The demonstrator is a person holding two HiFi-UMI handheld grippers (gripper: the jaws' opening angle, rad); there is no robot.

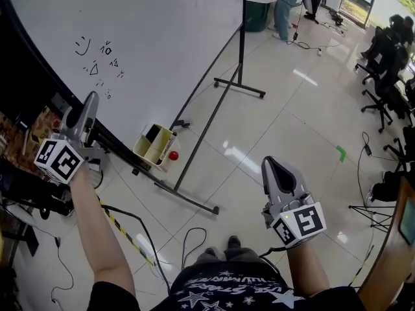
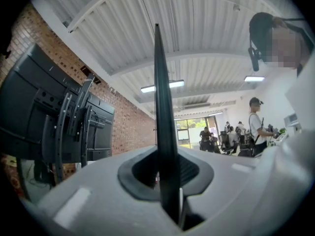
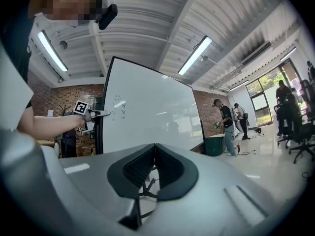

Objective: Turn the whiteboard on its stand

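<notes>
White and glossy, the large black-framed whiteboard (image 1: 142, 31) stands on its black metal floor stand (image 1: 194, 199), ahead and to the left of the person, with its writing face turned toward them. A few small black marker scribbles (image 1: 97, 63) sit on its left part. The left gripper (image 1: 89, 105) is at the board's left side edge, and its jaws are pinching that edge. In the left gripper view the thin black rim of the whiteboard (image 2: 158, 82) rises straight up out of the narrow gap between the grey jaws of the left gripper (image 2: 167, 176), edge-on to the camera. From the right gripper view the whiteboard (image 3: 147, 117) stands upright, and the left gripper (image 3: 101, 113) is clamped partway up its left vertical frame. The board's long axis runs level, from the held edge away to the right and toward the far end of the room.

The right gripper (image 1: 275, 167) hangs low on the right over the pale tiled floor (image 1: 292, 109), well apart from the board. In its own view the dark pads of the right gripper (image 3: 154, 154) are pressed together with nothing between them.

A cream open box (image 1: 155, 144) hangs at the board's lower edge, with a small red ball (image 1: 173, 155) just beside it.
</notes>
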